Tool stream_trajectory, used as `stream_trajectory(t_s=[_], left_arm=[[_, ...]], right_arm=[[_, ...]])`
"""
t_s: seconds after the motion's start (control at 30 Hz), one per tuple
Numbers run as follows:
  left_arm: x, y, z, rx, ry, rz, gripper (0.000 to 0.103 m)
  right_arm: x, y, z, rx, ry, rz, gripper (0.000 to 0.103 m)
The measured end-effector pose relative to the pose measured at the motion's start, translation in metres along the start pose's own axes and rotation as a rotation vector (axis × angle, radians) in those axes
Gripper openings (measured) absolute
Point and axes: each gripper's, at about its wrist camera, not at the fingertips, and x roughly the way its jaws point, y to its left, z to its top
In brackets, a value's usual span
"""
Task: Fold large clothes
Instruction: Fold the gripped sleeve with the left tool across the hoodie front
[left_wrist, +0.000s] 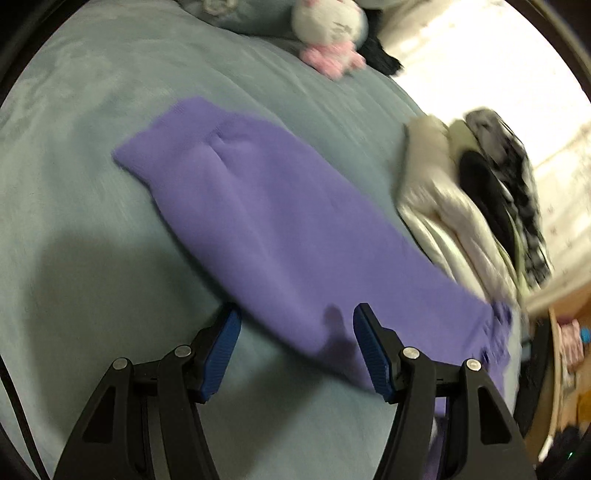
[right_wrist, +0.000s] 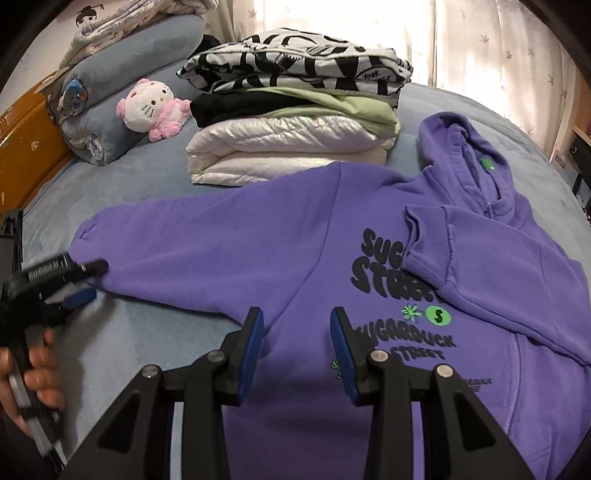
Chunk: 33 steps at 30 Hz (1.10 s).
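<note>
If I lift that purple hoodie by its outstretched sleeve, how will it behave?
The purple hoodie will probably sag and trail; it lies limp and creased. Its thick fleece looks fairly heavy. The sleeve should grip well, not slip.

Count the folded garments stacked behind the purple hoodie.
4, in one stack: black-and-white printed top uppermost, green garment below, black garment beside it, shiny white jacket at bottom. Thinner layers may be hidden.

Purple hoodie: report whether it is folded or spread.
Partly folded. The hoodie lies print-up on the bed; one sleeve is folded across its chest, the other sleeve still stretches out flat.
</note>
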Motion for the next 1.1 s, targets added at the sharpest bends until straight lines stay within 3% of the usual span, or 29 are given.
stream_trajectory(t_s=[0.07,0.13,0.17,0.2,0.27,0.4,0.53,0.73,0.83,0.93,1.1], left_arm=[[0.003,0.005,0.015,-0.028,-0.042,0.036,0.060],[0.004,0.009,0.025,-0.055,-0.066,0.063,0.042],[0.006,0.010,0.030,-0.071,-0.076,0.093,0.023],[0.008,0.010,0.033,-0.073,-0.079,0.099,0.013],[0.005,0.004,0.035,-0.069,-0.090,0.084,0.007],[-0.020,-0.036,0.026,0.007,-0.166,0.049,0.006],[-0.050,-0.097,0.010,0.098,-0.182,-0.064,0.006],[-0.082,-0.225,-0.063,0.356,-0.132,-0.218,0.006],[-0.077,-0.277,-0.111,0.460,-0.074,-0.274,0.006],[-0.055,-0.317,-0.160,0.547,0.005,-0.263,0.006],[-0.012,-0.343,-0.240,0.682,0.106,-0.125,0.006]], right_arm=[[0.003,-0.001,-0.001,0.006,0.008,0.005,0.038],[0.005,-0.003,-0.002,0.014,0.013,0.006,0.038],[0.004,-0.005,-0.002,0.017,0.013,0.007,0.038],[0.003,-0.007,-0.003,0.023,0.011,0.009,0.038],[0.001,-0.011,-0.004,0.034,0.009,0.013,0.038],[-0.011,-0.025,-0.006,0.069,-0.008,0.023,0.038],[-0.030,-0.046,-0.010,0.118,-0.038,0.032,0.038],[-0.071,-0.098,-0.025,0.204,-0.099,0.022,0.038],[-0.091,-0.134,-0.039,0.260,-0.121,0.004,0.038],[-0.105,-0.169,-0.056,0.311,-0.128,-0.026,0.038],[-0.117,-0.222,-0.087,0.403,-0.119,-0.066,0.038]])
